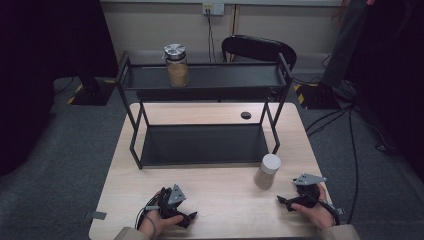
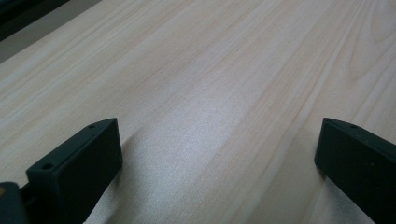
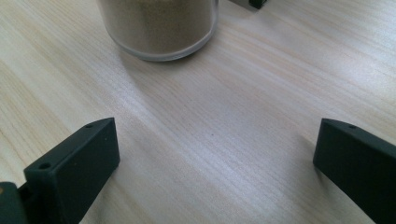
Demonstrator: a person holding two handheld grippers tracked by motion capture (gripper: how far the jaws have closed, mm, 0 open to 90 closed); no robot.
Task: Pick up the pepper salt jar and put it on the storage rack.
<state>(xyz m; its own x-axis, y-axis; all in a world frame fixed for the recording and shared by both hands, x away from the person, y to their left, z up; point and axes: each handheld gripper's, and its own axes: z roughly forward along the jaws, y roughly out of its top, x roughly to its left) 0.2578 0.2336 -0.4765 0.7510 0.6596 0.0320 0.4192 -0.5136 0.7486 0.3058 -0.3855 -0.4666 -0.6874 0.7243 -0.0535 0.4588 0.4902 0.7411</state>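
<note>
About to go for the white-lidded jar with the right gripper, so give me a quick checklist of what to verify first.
1. Right gripper jaws open: ok, wide apart in its own view.
2. Clear glass jar with white lid and tan filling upright on the light wooden table: ok.
3. Path from gripper to jar free: ok, bare wood between them.
4. Jar between the jaws: not ok, it stands ahead of them.
5. Left gripper out of the way: ok, open over bare table.
6. Lid tightness: cannot tell.

The table (image 1: 215, 195) is pale wood with fine straight grain, and the two-level rack (image 1: 131, 125) on it is black. One jar (image 1: 266, 171) has a white lid and beige powder; the jar on the top shelf (image 1: 176, 65) has a silver lid and tan filling.
</note>
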